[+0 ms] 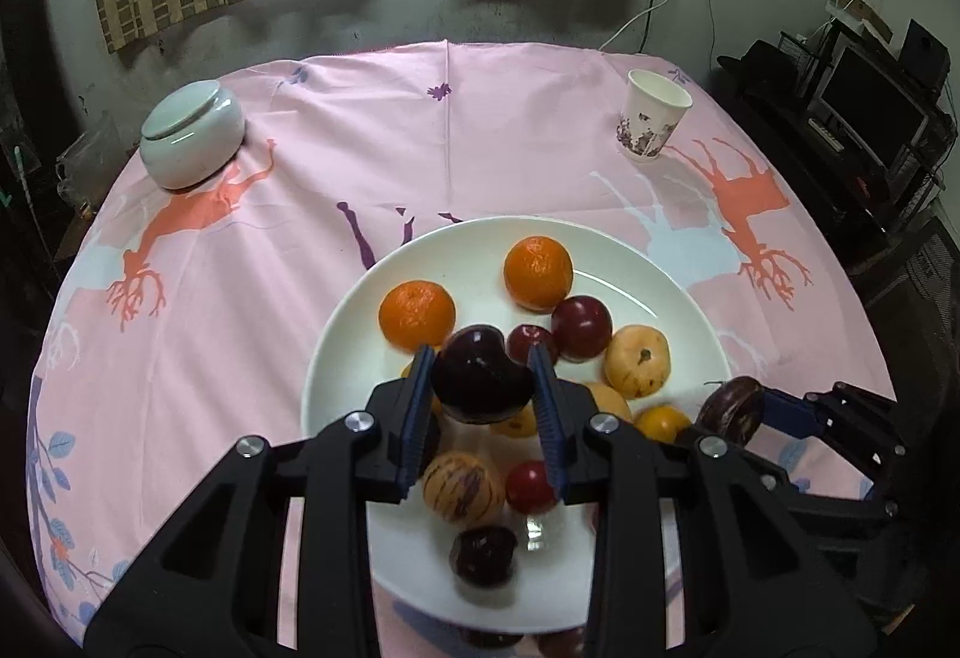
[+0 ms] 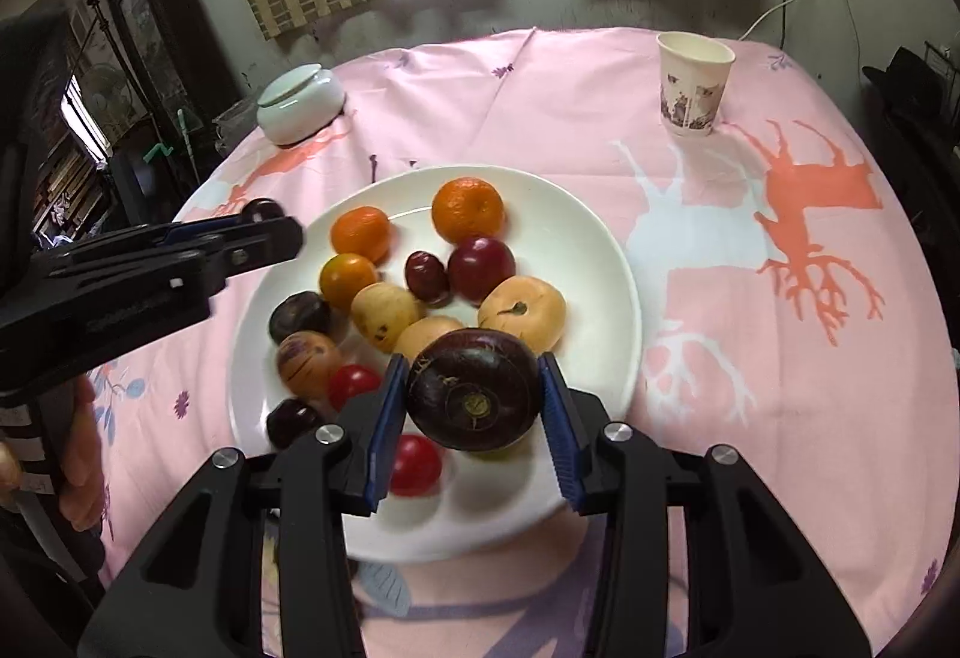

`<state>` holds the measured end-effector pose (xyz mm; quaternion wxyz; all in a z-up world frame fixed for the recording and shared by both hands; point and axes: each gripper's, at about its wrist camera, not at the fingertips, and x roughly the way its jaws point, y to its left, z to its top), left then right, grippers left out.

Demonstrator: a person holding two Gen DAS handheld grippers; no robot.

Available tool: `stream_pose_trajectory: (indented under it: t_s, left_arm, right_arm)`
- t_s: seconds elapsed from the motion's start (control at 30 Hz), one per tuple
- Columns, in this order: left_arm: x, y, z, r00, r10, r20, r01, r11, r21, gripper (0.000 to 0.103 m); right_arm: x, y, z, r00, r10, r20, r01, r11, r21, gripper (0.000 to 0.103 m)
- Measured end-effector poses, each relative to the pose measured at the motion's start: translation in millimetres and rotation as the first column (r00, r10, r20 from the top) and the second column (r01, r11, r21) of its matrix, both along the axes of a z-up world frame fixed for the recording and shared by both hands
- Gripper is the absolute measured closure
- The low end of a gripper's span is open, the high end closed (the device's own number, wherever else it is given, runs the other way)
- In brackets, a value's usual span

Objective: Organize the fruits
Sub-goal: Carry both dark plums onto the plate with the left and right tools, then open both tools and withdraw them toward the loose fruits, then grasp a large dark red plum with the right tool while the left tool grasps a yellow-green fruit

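Fruits crowd the white plate [image 2: 606, 262]; my left gripper [image 1: 483, 388] clamps a dark plum [image 1: 480, 382] and my right gripper [image 2: 474, 394] a purple passionfruit [image 2: 474, 388], both held above it, probably for adding.

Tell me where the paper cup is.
The paper cup stands upright on the pink tablecloth at the far right, beyond the white plate.

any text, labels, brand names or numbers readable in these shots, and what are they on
None can be read in either view.
paper cup: a purple printed picture, no legible words.
tablecloth: deer and plant shapes only, no lettering.
white lidded jar: plain.
left gripper and right gripper, each shut on a dark purple fruit: no markings visible.
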<state>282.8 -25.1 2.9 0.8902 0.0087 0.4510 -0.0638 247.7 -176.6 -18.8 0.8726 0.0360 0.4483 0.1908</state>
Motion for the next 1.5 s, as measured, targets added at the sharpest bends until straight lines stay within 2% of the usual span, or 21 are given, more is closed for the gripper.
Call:
stream_pose_trajectory:
  t_s: [0.17,0.3,0.43,0.47,0.5,0.53,0.57,0.63,0.7,0.77,0.87,0.93,1.03,1.13,1.3,1.5]
  left_arm:
    - [35.3,-4.4,-26.3,0.998,0.006,-0.058,-0.005,1.0,0.021,0.07]
    - [44.6,-5.2,-40.5,0.997,0.006,-0.078,-0.004,0.999,0.036,0.07]
    - [51.5,-6.0,-43.9,0.995,0.011,-0.098,-0.009,1.0,0.02,0.069]
    - [52.8,-6.0,-42.3,0.995,0.014,-0.097,-0.013,1.0,0.015,0.062]
    - [52.8,-6.0,-39.9,0.996,0.018,-0.092,-0.017,1.0,0.009,0.051]
    - [51.1,-5.8,-35.9,0.997,0.028,-0.077,-0.027,1.0,0.012,0.046]
    - [46.9,-3.7,-29.4,0.998,0.036,-0.05,-0.035,0.999,0.015,0.041]
    - [37.5,0.6,-18.1,0.999,0.033,-0.022,-0.032,0.999,0.012,0.039]
    - [21.4,9.4,-6.1,0.999,0.036,-0.014,-0.036,0.999,-0.005,0.036]
    - [-5.9,19.4,4.2,1.0,0.028,0.007,-0.028,0.999,-0.027,0.026]
    - [-59.6,30.7,11.1,0.999,0.026,0.044,-0.026,1.0,0.007,0.018]
    - [-101.8,38.8,9.0,0.997,0.026,0.071,-0.027,1.0,0.015,0.014]
    - [-160.9,48.7,-4.2,0.993,0.052,0.107,-0.053,0.999,0.008,0.01]
    - [-195.6,55.9,-23.8,0.989,0.099,0.106,-0.099,0.995,-0.002,0.01]
    - [-217.1,66.9,-49.5,0.992,0.118,0.035,-0.119,0.993,0.015,0.01]
    - [-234.0,90.1,-49.5,0.987,0.155,0.033,-0.154,0.988,-0.026,0.01]
  right_arm:
    - [14.4,3.3,-9.6,1.0,0.005,-0.025,-0.006,0.999,-0.046,0.06]
    - [16.9,1.0,-15.4,1.0,0.009,-0.021,-0.01,0.999,-0.044,0.06]
    - [20.0,4.2,-15.3,1.0,0.018,0.001,-0.018,0.998,-0.061,0.058]
    - [20.9,5.0,-14.7,1.0,0.019,0.004,-0.019,0.998,-0.065,0.057]
    - [20.5,5.4,-13.1,1.0,0.016,0.011,-0.015,0.997,-0.071,0.05]
    - [19.6,5.1,-10.4,1.0,0.008,0.022,-0.007,0.997,-0.074,0.043]
    - [17.7,3.9,-6.7,0.999,0.002,0.037,0.001,0.997,-0.073,0.043]
    - [9.7,1.7,2.7,0.998,0.009,0.054,-0.006,0.998,-0.069,0.041]
    - [-2.8,-1.7,12.1,0.997,0.012,0.07,-0.008,0.998,-0.07,0.04]
    - [-23.9,-6.6,20.9,0.997,0.019,0.08,-0.013,0.998,-0.068,0.04]
    - [-70.7,-15.2,26.4,0.996,0.031,0.089,-0.027,0.998,-0.051,0.039]
    - [-107.2,-20.2,20.8,0.997,0.038,0.074,-0.035,0.999,-0.035,0.035]
    - [-150.2,-20.2,4.6,0.999,0.032,0.036,-0.033,0.999,0.019,0.035]
    - [-174.8,-11.4,-12.5,1.0,0.026,-0.012,-0.025,0.997,0.069,0.035]
    - [-180.5,21.2,-26.1,0.995,0.086,-0.045,-0.084,0.996,0.038,0.035]
    - [-153.0,56.4,-27.9,0.991,0.135,-0.008,-0.135,0.991,-0.018,0.035]
